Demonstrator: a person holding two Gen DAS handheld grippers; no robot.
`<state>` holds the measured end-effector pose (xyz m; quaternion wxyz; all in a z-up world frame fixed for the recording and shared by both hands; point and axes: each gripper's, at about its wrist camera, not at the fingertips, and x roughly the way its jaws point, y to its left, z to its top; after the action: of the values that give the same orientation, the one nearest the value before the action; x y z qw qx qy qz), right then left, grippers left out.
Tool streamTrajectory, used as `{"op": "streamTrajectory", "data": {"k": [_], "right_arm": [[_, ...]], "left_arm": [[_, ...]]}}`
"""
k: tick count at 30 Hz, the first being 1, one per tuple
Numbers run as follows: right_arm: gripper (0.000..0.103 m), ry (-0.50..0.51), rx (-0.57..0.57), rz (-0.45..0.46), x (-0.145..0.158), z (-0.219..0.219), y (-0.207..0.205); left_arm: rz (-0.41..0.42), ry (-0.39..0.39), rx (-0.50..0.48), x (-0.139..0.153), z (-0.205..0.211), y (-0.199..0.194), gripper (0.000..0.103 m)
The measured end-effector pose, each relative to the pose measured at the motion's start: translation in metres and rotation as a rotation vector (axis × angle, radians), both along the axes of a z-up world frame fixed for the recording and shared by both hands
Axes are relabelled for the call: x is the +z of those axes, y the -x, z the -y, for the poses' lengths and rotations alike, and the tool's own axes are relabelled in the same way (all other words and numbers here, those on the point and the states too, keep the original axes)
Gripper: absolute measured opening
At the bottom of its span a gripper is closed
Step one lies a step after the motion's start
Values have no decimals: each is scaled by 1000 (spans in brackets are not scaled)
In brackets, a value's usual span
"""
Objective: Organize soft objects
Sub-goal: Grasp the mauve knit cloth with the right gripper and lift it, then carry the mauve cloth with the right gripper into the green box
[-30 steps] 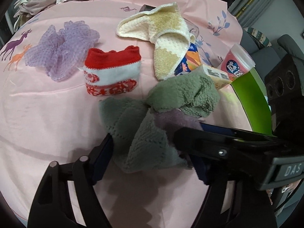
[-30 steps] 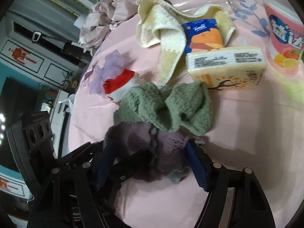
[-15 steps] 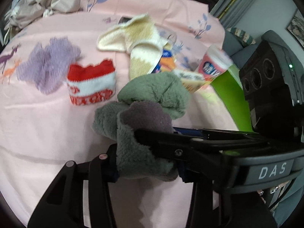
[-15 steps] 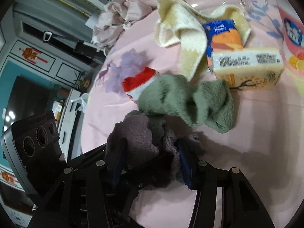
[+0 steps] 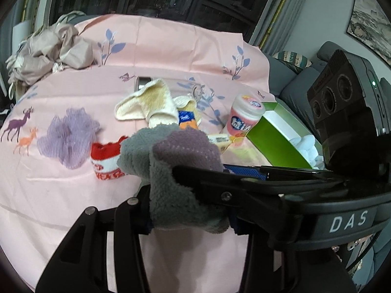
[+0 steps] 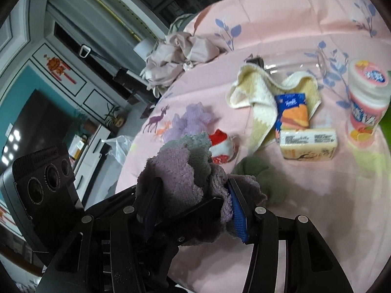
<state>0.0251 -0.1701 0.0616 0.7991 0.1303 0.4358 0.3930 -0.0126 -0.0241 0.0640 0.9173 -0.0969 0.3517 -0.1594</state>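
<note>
Above the pink-clothed bench (image 5: 73,195), the green-and-purple fleece cloth (image 5: 171,171) is held lifted, clenched by both the left tool (image 5: 188,210) and right tool (image 6: 193,210), its free end trailing toward the far edge.

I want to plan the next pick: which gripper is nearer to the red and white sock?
Left, by a little, as far as I can judge. The left gripper sits just right of the red and white sock. The right gripper, gripping the same green and purple cloth, is beyond it.

Both wrist views sit close over the pink tablecloth (image 5: 61,195) (shared: pink cup (image 5: 245,116), (image 6: 367,102)), facing opposite sides.
</note>
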Motion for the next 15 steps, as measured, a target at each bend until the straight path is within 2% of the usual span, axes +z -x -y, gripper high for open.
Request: {"op": "streamTrajectory", "data": {"k": [8,15], "right_arm": [[54,-16,-41,61,18,26,1],[54,-49,-121,124,33,66,5]], "left_arm": [[55,-48,-23,19,25,-5,42],[121,-104,-64,37,62,-8,42]]}}
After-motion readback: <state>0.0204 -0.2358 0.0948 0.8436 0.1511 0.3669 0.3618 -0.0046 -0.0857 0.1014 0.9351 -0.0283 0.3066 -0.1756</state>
